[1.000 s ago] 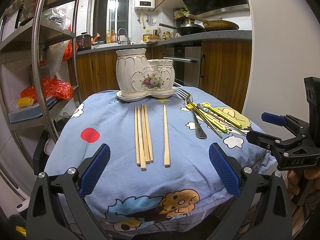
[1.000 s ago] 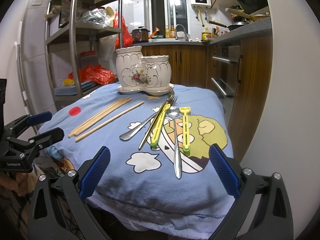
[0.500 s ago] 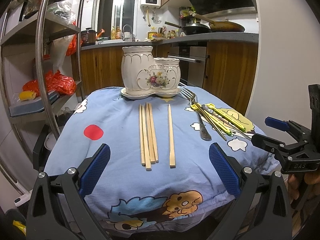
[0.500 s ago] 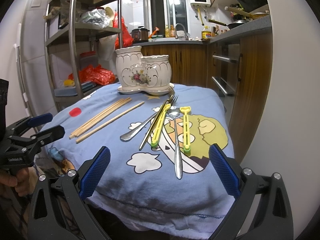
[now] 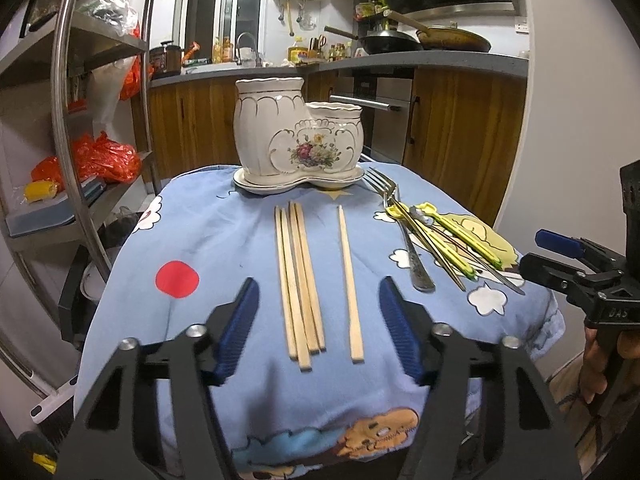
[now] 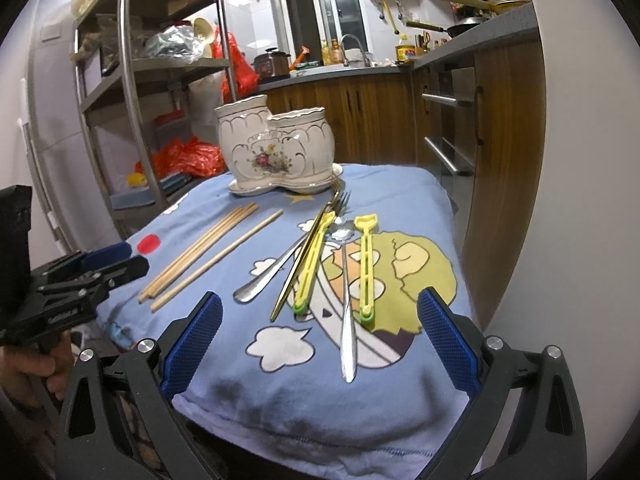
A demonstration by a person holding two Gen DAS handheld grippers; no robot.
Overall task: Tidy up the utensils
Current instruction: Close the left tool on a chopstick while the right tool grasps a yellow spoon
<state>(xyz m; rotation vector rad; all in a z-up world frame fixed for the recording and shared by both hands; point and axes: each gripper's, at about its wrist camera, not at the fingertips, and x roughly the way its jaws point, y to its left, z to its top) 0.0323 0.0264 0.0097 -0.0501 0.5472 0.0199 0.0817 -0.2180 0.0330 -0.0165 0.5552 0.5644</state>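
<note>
Left gripper [image 5: 316,328]: jaws spread, nothing between them, poised at the near edge of the table over the near ends of the bundled chopsticks [image 5: 298,280]. Right gripper [image 6: 318,344]: jaws likewise released and holding nothing, hovering at the near edge in front of the metal cutlery.

Four chopsticks lie bunched side by side; a single chopstick [image 5: 350,280] lies apart to their right. Risk: the pads span both groups, so closing may catch an uneven number, or pinch the loose blue cloth [image 5: 192,240] and drag it.

Right of these, a spoon [image 6: 276,268], a gold-toned utensil, two yellow-green plastic tools [image 6: 366,268] and a knife-like piece [image 6: 347,340] lie crossed and overlapping, with a fork [image 6: 338,200] at their far end. Risk: lifting one is likely to disturb its neighbours and push pieces toward the right edge.

Farthest, the ceramic holder [image 5: 298,140] stands upright on its saucer. Risk: a long utensil inserted at an angle may strike the rim and tip it; the cloth beneath offers a soft footing.
</note>
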